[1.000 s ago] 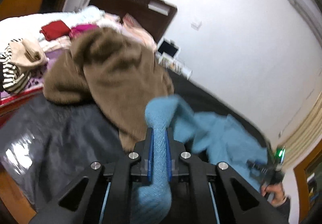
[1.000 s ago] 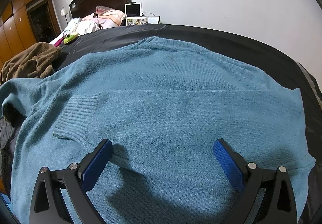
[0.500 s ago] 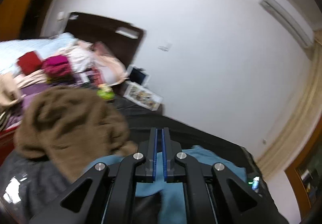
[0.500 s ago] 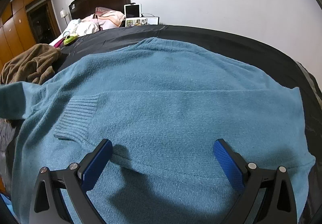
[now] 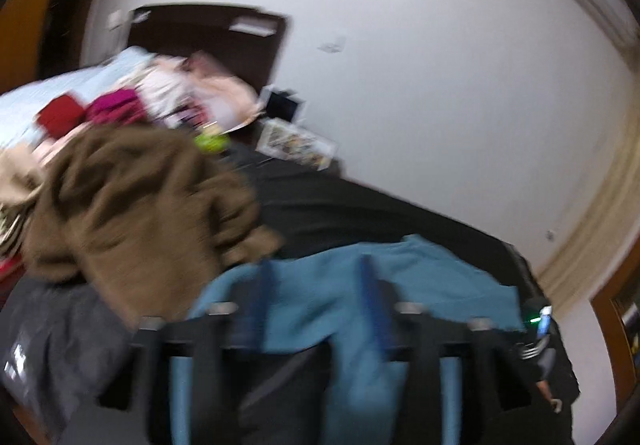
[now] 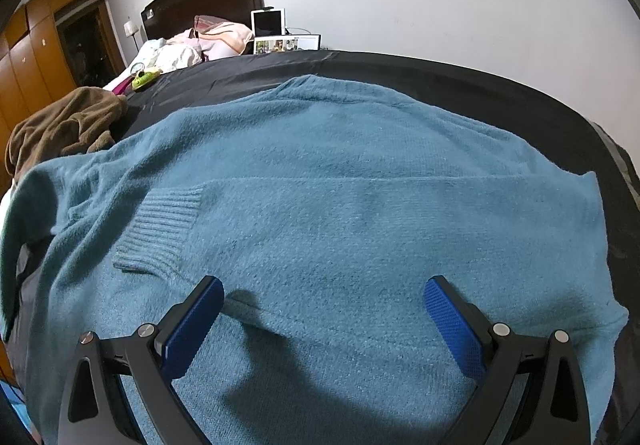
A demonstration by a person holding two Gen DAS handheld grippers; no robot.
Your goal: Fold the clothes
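The blue sweater (image 6: 340,173) lies flat on the black bedcover (image 6: 460,81) directly under and ahead of the wide-open right gripper (image 6: 324,309), its length running crosswise, while the left gripper (image 5: 314,285), jaws opening and empty, hovers nearer the loose sleeve.

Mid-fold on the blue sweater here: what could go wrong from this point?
1. The left gripper is opening with sweater cloth between its blurred fingers; the left sleeve looks bunched at the edge and may land crooked.
2. The brown garment lies against the blue sweater on that side and could get caught in the next fold.
3. The right gripper hovers open, pinning nothing, so a tug could shift the whole sweater.
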